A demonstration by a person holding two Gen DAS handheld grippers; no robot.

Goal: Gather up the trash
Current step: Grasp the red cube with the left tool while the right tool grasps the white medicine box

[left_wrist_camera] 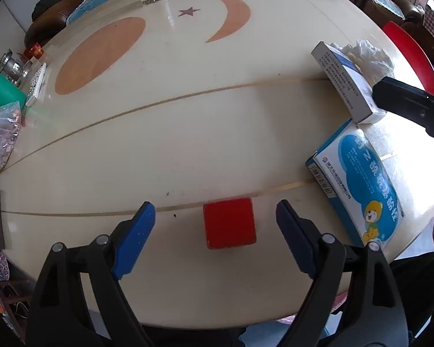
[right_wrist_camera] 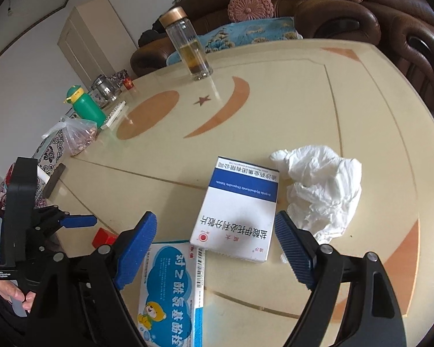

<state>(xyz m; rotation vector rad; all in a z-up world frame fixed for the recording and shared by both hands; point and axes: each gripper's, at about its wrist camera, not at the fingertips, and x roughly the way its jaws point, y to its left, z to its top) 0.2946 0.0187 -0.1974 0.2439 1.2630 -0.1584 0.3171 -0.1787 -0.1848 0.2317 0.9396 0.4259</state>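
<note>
Left wrist: left tool (left_wrist_camera: pixel 215 225) wide, empty, straddling red block (left_wrist_camera: pixel 229 223) near tabletop (left_wrist_camera: pixel 188 133) edge — closing risks grabbing non-trash.

Right wrist: right tool (right_wrist_camera: pixel 214 241) wide, over white-blue box (right_wrist_camera: pixel 237 208); crumpled tissue (right_wrist_camera: pixel 321 185) just right — may snag.

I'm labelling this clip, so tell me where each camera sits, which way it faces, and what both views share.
Left wrist: on the left gripper, looking across the cream table at a red square block between its open jaws.
Right wrist: on the right gripper, facing the white-and-blue medicine box and crumpled white tissue; the person's left hand shows.
Shared: block, both boxes including the light-blue cartoon box, tissue, glass bottle.
</note>
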